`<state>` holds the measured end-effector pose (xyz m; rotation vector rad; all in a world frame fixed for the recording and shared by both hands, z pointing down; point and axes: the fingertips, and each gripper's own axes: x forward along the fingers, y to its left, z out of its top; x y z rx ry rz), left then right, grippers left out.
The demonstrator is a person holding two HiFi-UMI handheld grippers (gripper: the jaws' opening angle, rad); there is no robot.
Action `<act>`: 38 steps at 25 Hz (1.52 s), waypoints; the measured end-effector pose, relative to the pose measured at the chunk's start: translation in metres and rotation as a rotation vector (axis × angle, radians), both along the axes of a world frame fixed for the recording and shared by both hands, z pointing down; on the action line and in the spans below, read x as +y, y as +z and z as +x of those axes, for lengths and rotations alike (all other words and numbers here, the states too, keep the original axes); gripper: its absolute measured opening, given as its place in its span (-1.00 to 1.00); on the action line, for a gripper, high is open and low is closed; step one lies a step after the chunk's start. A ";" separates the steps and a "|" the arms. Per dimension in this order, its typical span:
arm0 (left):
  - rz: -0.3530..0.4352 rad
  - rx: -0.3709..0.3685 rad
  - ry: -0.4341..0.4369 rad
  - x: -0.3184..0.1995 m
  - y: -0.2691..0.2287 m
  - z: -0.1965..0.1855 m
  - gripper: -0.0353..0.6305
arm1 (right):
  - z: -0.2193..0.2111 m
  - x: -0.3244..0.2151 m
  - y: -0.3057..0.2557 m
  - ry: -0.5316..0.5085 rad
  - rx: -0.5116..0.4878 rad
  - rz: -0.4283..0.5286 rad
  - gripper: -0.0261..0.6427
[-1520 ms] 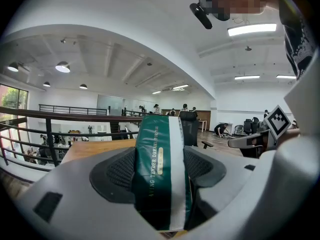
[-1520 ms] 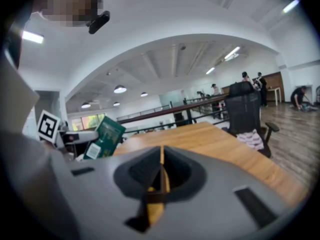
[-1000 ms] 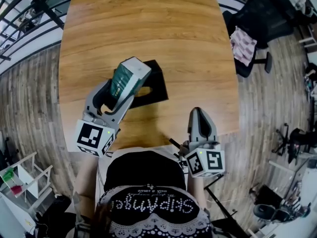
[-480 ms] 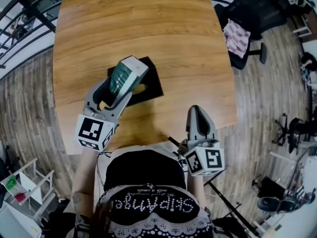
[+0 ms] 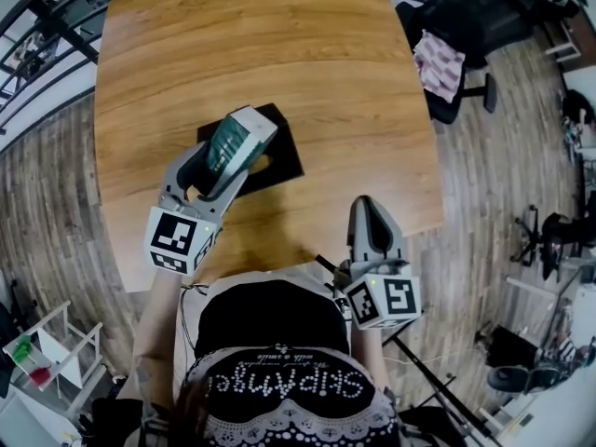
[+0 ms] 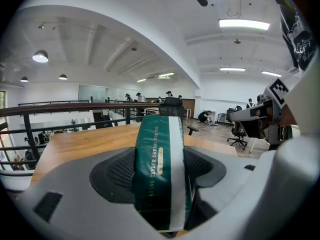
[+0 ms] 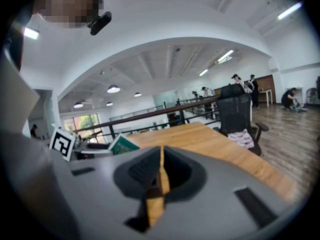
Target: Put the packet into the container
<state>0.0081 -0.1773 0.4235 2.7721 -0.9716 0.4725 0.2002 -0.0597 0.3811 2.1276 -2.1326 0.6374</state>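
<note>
Toward the worktop's (image 5: 279,45) near edge, left of middle, my left tool (image 5: 226,168) clamps the green-and-white packet (image 5: 238,138) over the black container (image 5: 282,154). My right tool (image 5: 371,214), jaws pressed together and empty, hangs near the near-right corner.

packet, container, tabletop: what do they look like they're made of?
packet: glossy green-and-white printed film or coated card, going by the sheen; can't tell which.
container: matte black, probably plastic.
tabletop: wood or wood-look laminate, visible grain, satin finish.
</note>
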 end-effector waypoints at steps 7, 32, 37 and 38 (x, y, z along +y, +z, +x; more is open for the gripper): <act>0.002 -0.027 0.024 0.001 0.007 0.004 0.10 | 0.001 0.002 0.000 0.006 0.003 -0.007 -0.80; -0.034 -0.132 0.153 0.009 0.047 0.021 0.11 | -0.001 -0.002 0.008 -0.001 -0.005 -0.021 -0.80; -0.043 -0.159 0.192 0.010 0.054 0.025 0.11 | -0.001 -0.006 0.009 -0.008 -0.005 -0.024 -0.80; -0.043 -0.167 0.202 0.011 0.055 0.026 0.11 | -0.001 -0.007 0.009 -0.010 -0.005 -0.025 -0.80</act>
